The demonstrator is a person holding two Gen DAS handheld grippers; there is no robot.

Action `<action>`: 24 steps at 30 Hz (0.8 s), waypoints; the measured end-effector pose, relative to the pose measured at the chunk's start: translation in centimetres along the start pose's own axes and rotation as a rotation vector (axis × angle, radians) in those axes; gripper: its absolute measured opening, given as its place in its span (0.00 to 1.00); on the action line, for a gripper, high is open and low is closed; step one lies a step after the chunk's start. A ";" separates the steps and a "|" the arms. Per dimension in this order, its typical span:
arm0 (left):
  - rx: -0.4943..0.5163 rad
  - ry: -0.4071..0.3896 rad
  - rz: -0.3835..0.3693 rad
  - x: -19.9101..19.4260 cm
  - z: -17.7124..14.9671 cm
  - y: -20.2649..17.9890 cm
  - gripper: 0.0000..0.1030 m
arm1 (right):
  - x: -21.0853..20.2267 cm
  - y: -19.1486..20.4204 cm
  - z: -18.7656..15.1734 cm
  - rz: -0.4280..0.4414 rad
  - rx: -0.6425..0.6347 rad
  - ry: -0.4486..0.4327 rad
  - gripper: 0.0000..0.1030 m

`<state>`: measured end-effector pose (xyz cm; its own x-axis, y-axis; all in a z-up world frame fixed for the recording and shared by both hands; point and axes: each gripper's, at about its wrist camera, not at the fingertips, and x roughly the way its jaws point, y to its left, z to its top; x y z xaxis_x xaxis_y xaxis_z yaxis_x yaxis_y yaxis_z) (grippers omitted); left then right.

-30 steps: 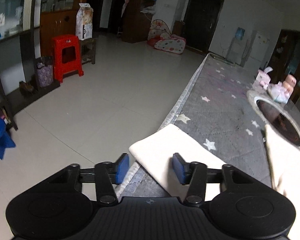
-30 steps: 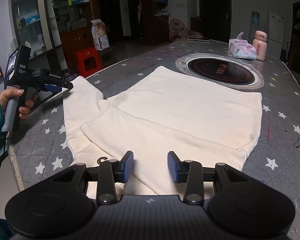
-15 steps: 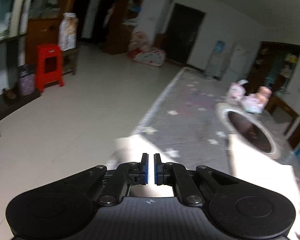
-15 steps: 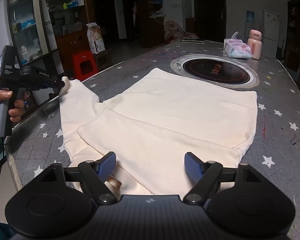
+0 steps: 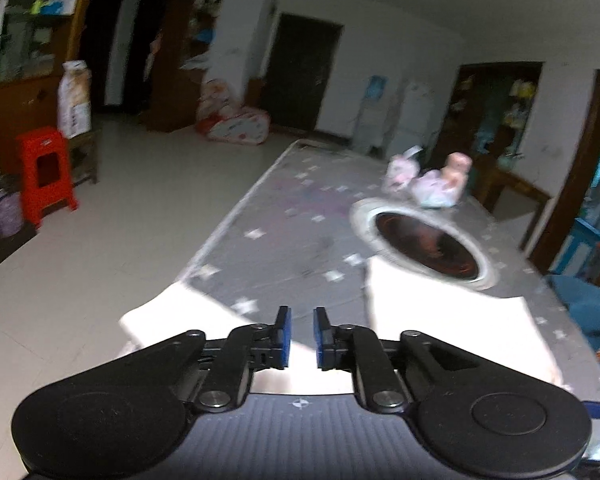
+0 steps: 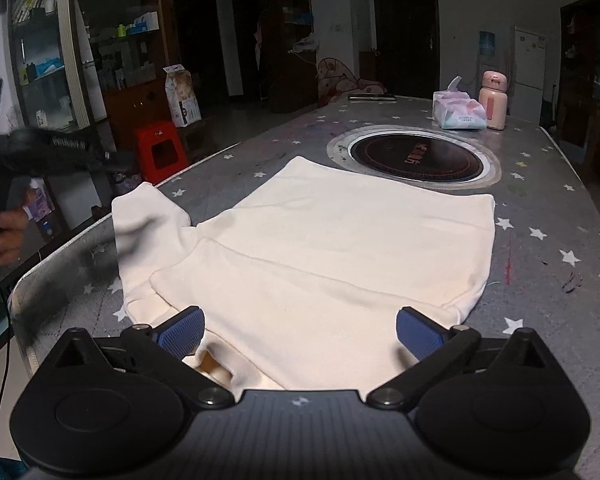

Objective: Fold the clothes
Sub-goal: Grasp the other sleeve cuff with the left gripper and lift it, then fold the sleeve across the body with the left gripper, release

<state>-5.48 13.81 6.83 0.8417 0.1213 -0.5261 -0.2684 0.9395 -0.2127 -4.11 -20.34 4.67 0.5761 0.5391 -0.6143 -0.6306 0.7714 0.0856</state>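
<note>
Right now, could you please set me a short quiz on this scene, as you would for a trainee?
1. True or false: the right tongs are shut on the cream garment.
2. What stands beside the tissue pack? A, a red stool; B, a pink bottle; C, a blue cup.
3. What round thing is set into the table just beyond the garment?

Key: 1, false: they are wide open over its near edge. 2, B. 3, the cooktop.
</note>
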 end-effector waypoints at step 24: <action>-0.301 0.093 0.119 5.9 -1.4 11.2 0.44 | 0.8 1.2 0.5 -0.001 -0.017 0.021 1.00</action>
<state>-4.20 24.55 0.20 0.7533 0.1819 -0.6320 -0.5005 0.7819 -0.3716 -4.15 -18.83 4.68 0.5653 0.5312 -0.6311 -0.6390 0.7658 0.0723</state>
